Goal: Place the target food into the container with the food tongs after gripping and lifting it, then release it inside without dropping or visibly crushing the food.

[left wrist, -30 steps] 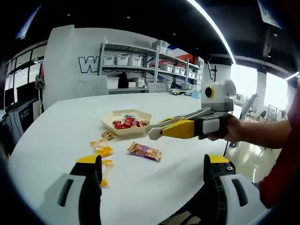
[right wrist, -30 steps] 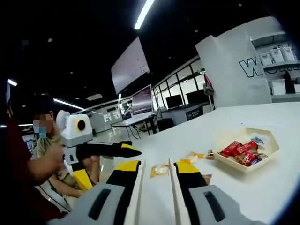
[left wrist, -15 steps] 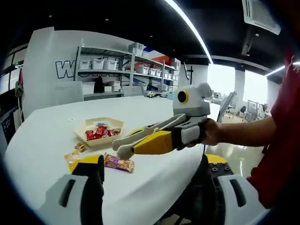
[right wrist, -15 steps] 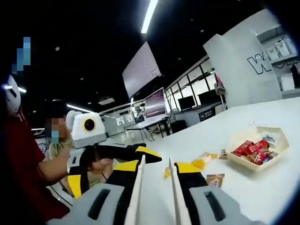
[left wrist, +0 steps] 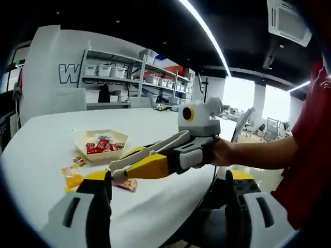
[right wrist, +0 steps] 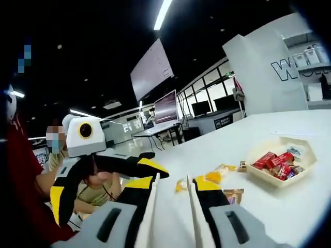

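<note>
Right gripper (left wrist: pixel 121 173) has dipped lower across the left gripper view since half a second back, its tongs (left wrist: pixel 150 150) now pointing near the brown packet (left wrist: pixel 125 184) on the white counter (left wrist: pixel 46 134). Its jaws are clamped on the tongs, whose two blades sit close together in the right gripper view (right wrist: pixel 170 206). Left gripper (left wrist: pixel 165 201) has its jaws spread wide, holding nothing. Tray (right wrist: pixel 282 165) of red snacks sits well beyond the jaws, with orange packets (right wrist: pixel 214 176) between.
</note>
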Tool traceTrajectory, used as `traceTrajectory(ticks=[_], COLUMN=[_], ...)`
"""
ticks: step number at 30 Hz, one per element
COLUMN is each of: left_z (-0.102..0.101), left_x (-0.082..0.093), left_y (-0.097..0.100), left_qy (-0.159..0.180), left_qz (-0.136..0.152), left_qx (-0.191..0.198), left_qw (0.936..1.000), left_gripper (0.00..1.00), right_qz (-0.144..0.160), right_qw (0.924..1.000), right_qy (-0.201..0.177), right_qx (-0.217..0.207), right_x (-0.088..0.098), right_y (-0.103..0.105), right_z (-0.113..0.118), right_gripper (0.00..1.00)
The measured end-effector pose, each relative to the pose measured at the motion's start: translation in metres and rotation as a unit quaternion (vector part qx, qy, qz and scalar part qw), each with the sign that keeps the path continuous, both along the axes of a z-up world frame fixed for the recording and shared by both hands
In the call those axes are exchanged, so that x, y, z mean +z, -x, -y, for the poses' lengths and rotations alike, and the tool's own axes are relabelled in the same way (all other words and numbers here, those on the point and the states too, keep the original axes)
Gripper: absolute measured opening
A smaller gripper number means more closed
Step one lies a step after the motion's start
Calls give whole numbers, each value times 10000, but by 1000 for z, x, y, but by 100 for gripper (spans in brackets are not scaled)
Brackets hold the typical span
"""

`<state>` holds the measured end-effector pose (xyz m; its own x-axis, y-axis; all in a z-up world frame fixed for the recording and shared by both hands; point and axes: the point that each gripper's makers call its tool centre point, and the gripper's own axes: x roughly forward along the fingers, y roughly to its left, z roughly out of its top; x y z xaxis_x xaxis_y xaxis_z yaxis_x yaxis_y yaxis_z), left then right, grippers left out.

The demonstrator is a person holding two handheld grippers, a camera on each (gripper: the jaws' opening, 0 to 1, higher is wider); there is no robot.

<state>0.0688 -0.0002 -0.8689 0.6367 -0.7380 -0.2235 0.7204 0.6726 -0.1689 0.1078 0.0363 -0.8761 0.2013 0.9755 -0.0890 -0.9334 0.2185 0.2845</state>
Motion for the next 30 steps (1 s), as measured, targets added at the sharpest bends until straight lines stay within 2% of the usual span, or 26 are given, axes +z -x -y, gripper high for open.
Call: traceTrajectory(ticks=[8, 12, 20, 24, 30], left_z=[4, 5, 6, 10, 13], left_x=[-1, 2, 5, 6, 6], left_y=[-1, -2, -4, -2, -2], left_qy=[44, 97, 199, 364, 398], left_qz=[-17, -14, -4, -60, -48], left_qx=[32, 67, 89, 76, 69], left_qw=[10000, 9999, 9998, 9993, 9992], left_gripper=[91, 95, 96, 97, 98], right_qz=[-163, -104, -239, -313, -304], right_qw=[9998, 9999, 9995, 9991, 9991], right_qy=[-96, -15, -194, -269, -283], right_qx=[-21, -5, -51, -60, -101], right_x=[3, -1, 4, 5, 6], right_y=[-2, 0, -2, -2, -2], right_z=[2, 0, 2, 4, 6], right_gripper=[23, 23, 23, 23, 23])
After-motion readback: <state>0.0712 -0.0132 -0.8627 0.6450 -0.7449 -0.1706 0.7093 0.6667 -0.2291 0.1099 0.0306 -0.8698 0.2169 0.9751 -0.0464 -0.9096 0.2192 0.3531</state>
